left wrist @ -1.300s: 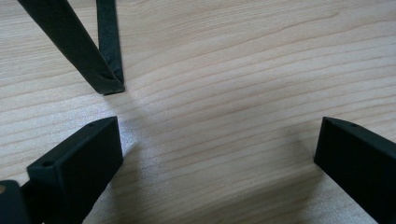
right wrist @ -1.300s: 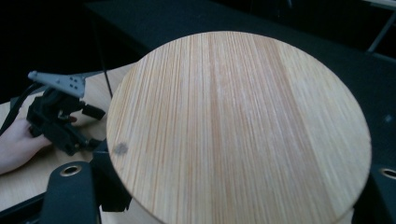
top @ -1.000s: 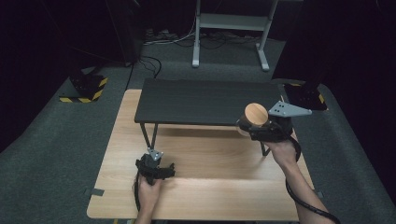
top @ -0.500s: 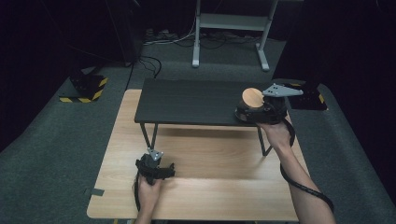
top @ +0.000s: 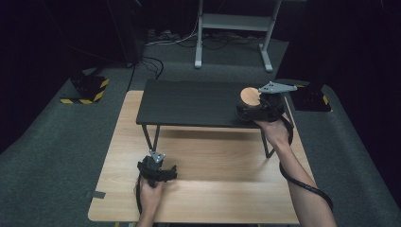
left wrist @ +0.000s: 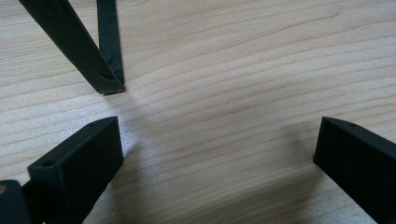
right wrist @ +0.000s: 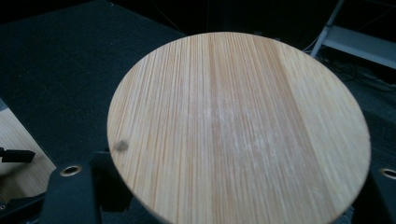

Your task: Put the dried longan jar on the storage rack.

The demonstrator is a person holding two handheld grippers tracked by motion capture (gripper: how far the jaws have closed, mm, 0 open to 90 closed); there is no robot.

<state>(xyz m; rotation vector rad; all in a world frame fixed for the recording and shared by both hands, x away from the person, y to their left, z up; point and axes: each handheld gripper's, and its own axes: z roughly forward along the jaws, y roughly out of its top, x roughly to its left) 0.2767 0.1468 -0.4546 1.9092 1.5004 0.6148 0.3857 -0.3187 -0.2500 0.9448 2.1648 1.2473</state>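
A round, light wooden disc (top: 249, 96) (right wrist: 233, 126) hangs over the right end of a low black shelf (top: 189, 101) standing on a wooden table (top: 213, 161). My right gripper (top: 247, 108) (right wrist: 229, 196) is shut on the disc's edge and holds it tilted, flat face toward its camera. Whether the disc touches the shelf top I cannot tell. My left gripper (top: 155, 160) (left wrist: 215, 158) rests on the table near the front, jaws wide open with bare wood between them. It sits just in front of the shelf's front-left leg (top: 151, 137) (left wrist: 88, 46).
A grey carpeted floor surrounds the table. A metal frame (top: 231, 28) stands at the back, with a yellow-and-black striped block (top: 87, 90) on the floor to the left and a dark box (top: 309, 97) to the right. A cable (top: 302, 184) trails along the right forearm.
The right hand carried the disc away from the person and slightly left, from beside the shelf's right front corner to over its right end. The left gripper stayed put.
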